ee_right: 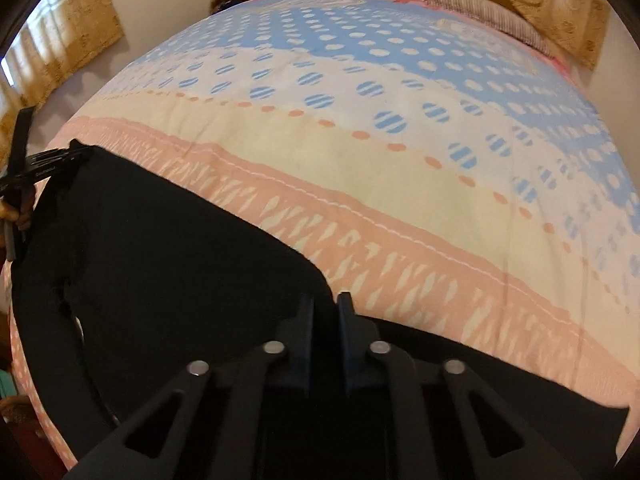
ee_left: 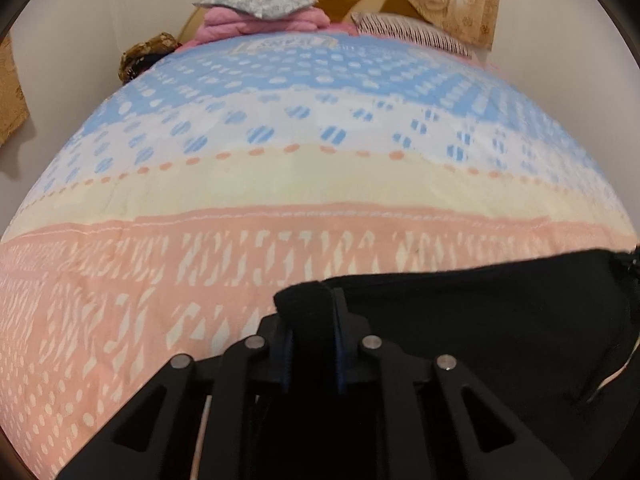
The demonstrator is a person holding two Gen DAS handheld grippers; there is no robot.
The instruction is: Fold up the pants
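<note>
1. Here, in the left wrist view, my left gripper [ee_left: 310, 320] is clenched on a bunched edge of the black pants [ee_left: 500, 320], which lie on the near pink band of the bed quilt [ee_left: 280, 184], spreading to my right.
2. In the right wrist view, my right gripper [ee_right: 324, 312] has its fingers [ee_right: 306, 316] pinched on the pants' edge [ee_right: 160, 260]; the left tool shows far left. I judge a fold is underway; next, both edges must travel together and land aligned.

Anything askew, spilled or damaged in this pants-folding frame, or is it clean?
Nothing stands out. The left tool is shut on an edge of the black pants, the right tool on another edge; the cloth lies across the patterned bedspread with ordinary slack and no visible damage.
</note>
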